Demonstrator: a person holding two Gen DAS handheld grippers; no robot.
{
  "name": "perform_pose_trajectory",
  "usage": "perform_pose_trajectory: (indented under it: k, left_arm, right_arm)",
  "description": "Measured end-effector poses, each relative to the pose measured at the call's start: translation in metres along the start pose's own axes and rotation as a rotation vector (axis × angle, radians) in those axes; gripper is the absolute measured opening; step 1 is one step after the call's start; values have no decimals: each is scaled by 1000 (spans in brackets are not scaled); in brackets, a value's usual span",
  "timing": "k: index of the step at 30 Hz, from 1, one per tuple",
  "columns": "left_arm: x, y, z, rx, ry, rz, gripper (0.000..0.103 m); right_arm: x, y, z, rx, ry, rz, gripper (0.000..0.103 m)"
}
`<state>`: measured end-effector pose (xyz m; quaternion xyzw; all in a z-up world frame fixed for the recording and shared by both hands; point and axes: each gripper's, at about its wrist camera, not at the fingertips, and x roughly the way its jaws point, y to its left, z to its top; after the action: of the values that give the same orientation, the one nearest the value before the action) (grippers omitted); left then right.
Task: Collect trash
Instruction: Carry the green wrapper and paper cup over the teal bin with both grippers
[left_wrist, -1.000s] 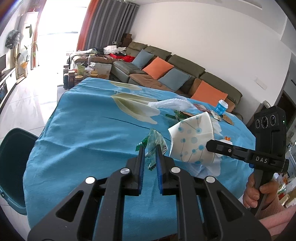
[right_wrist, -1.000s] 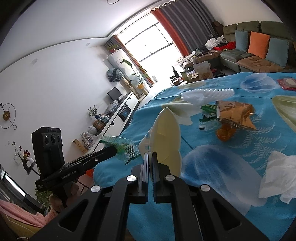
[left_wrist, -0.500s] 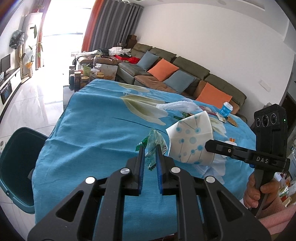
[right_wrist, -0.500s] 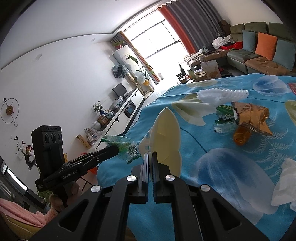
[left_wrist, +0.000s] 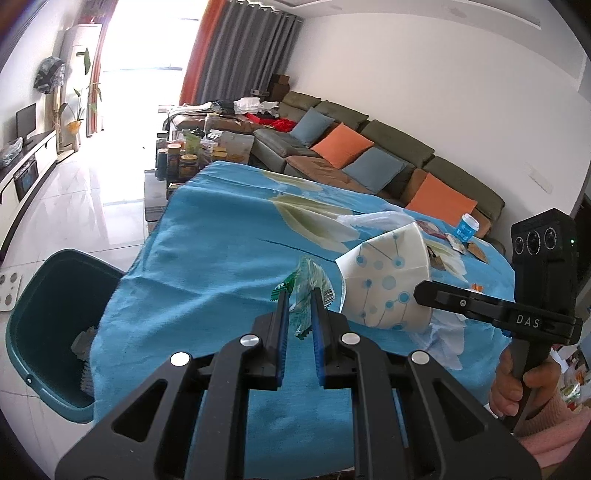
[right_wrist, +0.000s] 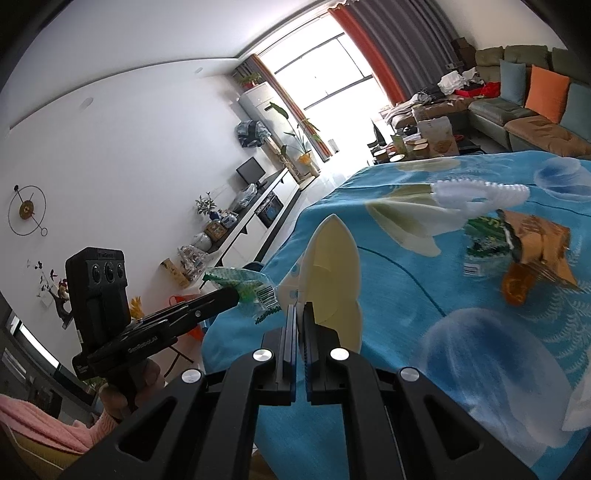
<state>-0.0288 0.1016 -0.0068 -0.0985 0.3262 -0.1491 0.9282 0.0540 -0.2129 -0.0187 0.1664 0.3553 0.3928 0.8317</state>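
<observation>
- Left wrist view, nearest first: the left hand-held gripper (left_wrist: 298, 306) pinches a crumpled green-and-clear wrapper (left_wrist: 308, 286) between its blue pads, held above the blue flowered cloth (left_wrist: 221, 251) on the counter.
- At 3 o'clock of the wrapper, just beside it, hangs a flattened white paper cup with blue dots (left_wrist: 386, 280), nipped at its edge by the right hand-held gripper (left_wrist: 419, 291), whose jaws are pressed together on it; a hand (left_wrist: 517, 384) in a pink sleeve grips the handle.
- At 9 o'clock, below the counter edge on the floor, stands a teal bin (left_wrist: 40, 332) with some scraps inside.
- Right wrist view: past the cup (right_wrist: 332, 273), at 2 o'clock on the cloth, lie a white plastic piece (right_wrist: 480, 195), a green packet (right_wrist: 484, 240) and a brown crumpled bag (right_wrist: 535, 251) close together; a white tissue (right_wrist: 580, 406) sits at 4 o'clock.
- Left wrist view, farther: a small blue cup (left_wrist: 467, 229) stands at 2 o'clock near the counter's far edge.
- Beyond, a sofa (left_wrist: 399, 155) with orange and blue cushions runs along the wall, and a cluttered low table (left_wrist: 192, 155) stands at 11 o'clock.
</observation>
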Motion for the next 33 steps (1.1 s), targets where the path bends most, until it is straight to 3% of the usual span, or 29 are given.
perform_pose_trajectory:
  k: [33]
  left_arm:
    - [-26, 41, -2, -76, -39, 111, 12]
  right_arm:
    - [59, 36, 19, -68, 91, 98, 2]
